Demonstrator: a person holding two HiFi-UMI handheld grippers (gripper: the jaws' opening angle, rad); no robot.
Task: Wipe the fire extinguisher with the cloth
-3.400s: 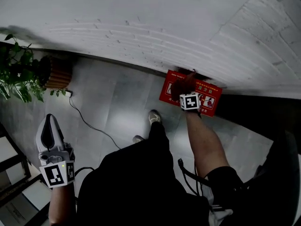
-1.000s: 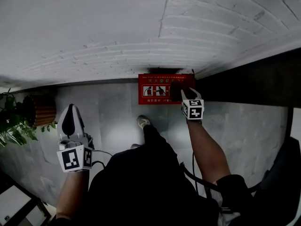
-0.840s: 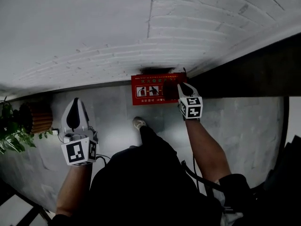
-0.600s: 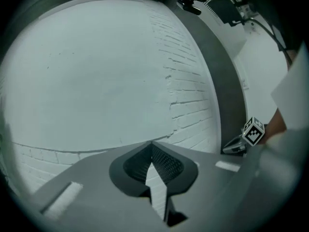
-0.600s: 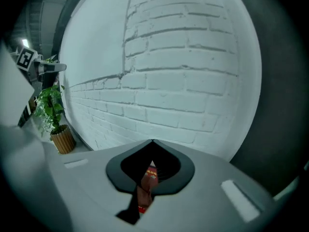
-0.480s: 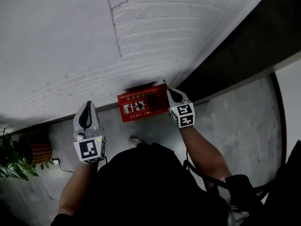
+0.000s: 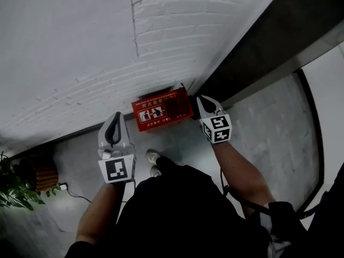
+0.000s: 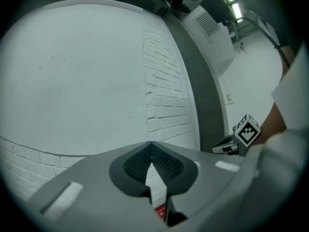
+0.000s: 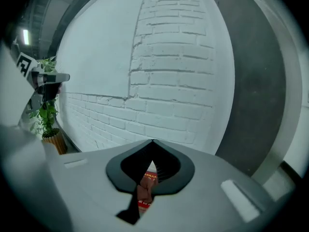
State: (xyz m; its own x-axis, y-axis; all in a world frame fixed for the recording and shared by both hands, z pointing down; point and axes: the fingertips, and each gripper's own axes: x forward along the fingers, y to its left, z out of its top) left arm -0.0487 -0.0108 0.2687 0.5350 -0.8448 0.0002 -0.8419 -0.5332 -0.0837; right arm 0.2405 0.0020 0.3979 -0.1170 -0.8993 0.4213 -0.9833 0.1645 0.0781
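A red fire extinguisher box (image 7: 156, 112) stands on the floor against the white brick wall. A dark red cloth (image 7: 176, 106) lies on its right part. My right gripper (image 7: 201, 99) hangs above and just right of the box, shut with nothing in it. In the right gripper view the cloth (image 9: 143, 193) and the box (image 9: 150, 176) show far below, behind my closed fingertips. My left gripper (image 7: 115, 116) is raised left of the box, shut and empty. Its tips meet in the left gripper view, where a sliver of the box (image 8: 160, 211) shows under them.
A potted plant (image 7: 13, 190) in a wicker pot (image 7: 44, 174) stands at the far left, with a cable (image 7: 75, 195) on the floor beside it. A dark wall strip (image 7: 269, 42) runs right of the brick. The person's shoes (image 7: 153, 157) stand near the box.
The right gripper has lifted up off the box and left the cloth lying there. The left gripper has moved right, closer to the box. The head view has swung.
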